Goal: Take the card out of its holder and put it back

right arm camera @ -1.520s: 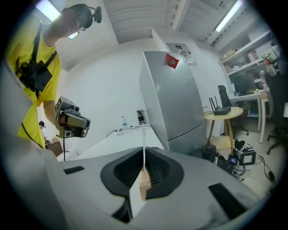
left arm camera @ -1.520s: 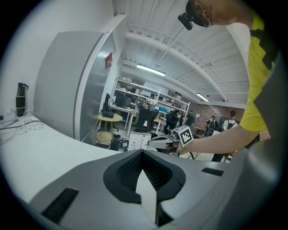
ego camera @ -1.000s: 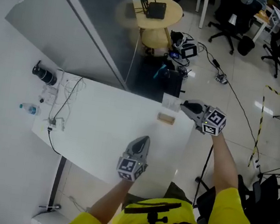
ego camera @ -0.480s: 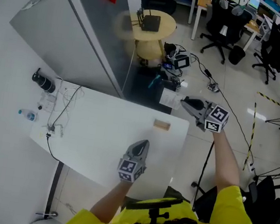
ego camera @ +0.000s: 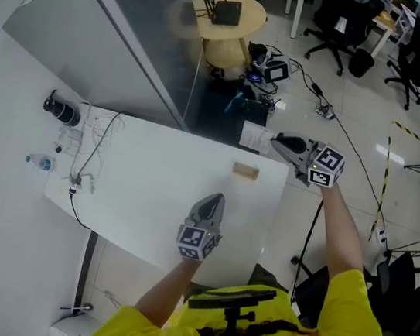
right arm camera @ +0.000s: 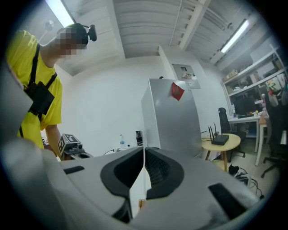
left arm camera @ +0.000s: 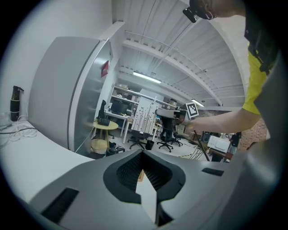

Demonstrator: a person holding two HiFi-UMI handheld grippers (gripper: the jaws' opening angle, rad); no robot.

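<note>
Right gripper (ego camera: 275,141) was held up near the far right corner of the white table (ego camera: 151,194). Its jaws were clamped on the card (ego camera: 254,137), a pale sheet sticking out from its tips toward the left. In the right gripper view the gripper (right arm camera: 144,150) had the card (right arm camera: 143,179) edge-on, a thin white sliver pinched between the two ribbed pads.

Card holder (ego camera: 245,172) was a small wooden block lying on the table just beneath and nearside of the right gripper's tips. It was apart from the card. The block also showed low between those jaws (right arm camera: 140,205).

Left gripper (ego camera: 217,198) was over the table's near part, with the holder ahead of it and a little to its right, well apart. In the left gripper view its jaws (left arm camera: 143,155) met at the tips with nothing gripped. The holder (left arm camera: 140,176) was glimpsed through the slit behind them.

Far to the left gripper's left were a water bottle (ego camera: 41,163), loose cables (ego camera: 91,153) and a black cylinder (ego camera: 60,110).
</note>
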